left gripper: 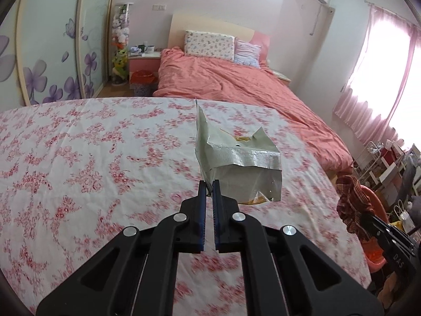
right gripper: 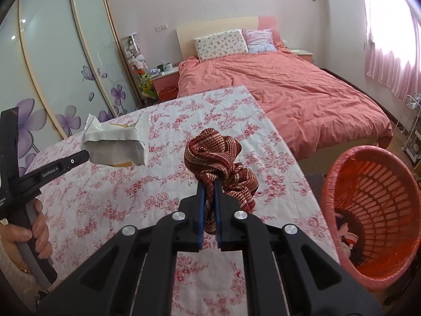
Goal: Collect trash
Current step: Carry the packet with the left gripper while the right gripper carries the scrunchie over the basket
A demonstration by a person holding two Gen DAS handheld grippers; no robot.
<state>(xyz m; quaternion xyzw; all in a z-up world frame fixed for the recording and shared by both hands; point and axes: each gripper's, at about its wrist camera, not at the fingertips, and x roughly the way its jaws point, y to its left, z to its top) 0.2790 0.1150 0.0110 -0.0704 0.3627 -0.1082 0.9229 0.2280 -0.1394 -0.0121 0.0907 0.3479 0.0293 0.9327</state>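
A torn silver foil wrapper [left gripper: 236, 155] hangs above the floral-clothed table [left gripper: 92, 158], pinched by one edge in my left gripper [left gripper: 209, 188], which is shut on it. From the right wrist view the same foil wrapper [right gripper: 118, 144] shows at the left, held off the table [right gripper: 118, 197] by the left gripper [right gripper: 88, 155]. My right gripper [right gripper: 209, 184] is shut on a bunched red-and-cream striped cloth [right gripper: 218, 158], lifted clear of the tabletop. In the left wrist view that striped cloth [left gripper: 352, 200] dangles at the right edge. A pink slotted basket [right gripper: 376, 210] lined with a red bag stands right of the table.
A bed with a salmon cover [left gripper: 250, 84] lies beyond the table. Sliding wardrobe doors [right gripper: 58, 65] with purple flowers line the left wall. A second small lined bin [left gripper: 142, 81] sits by the nightstand. A wire rack [left gripper: 381, 166] stands under the pink-curtained window. A hand [right gripper: 34, 231] grips the left handle.
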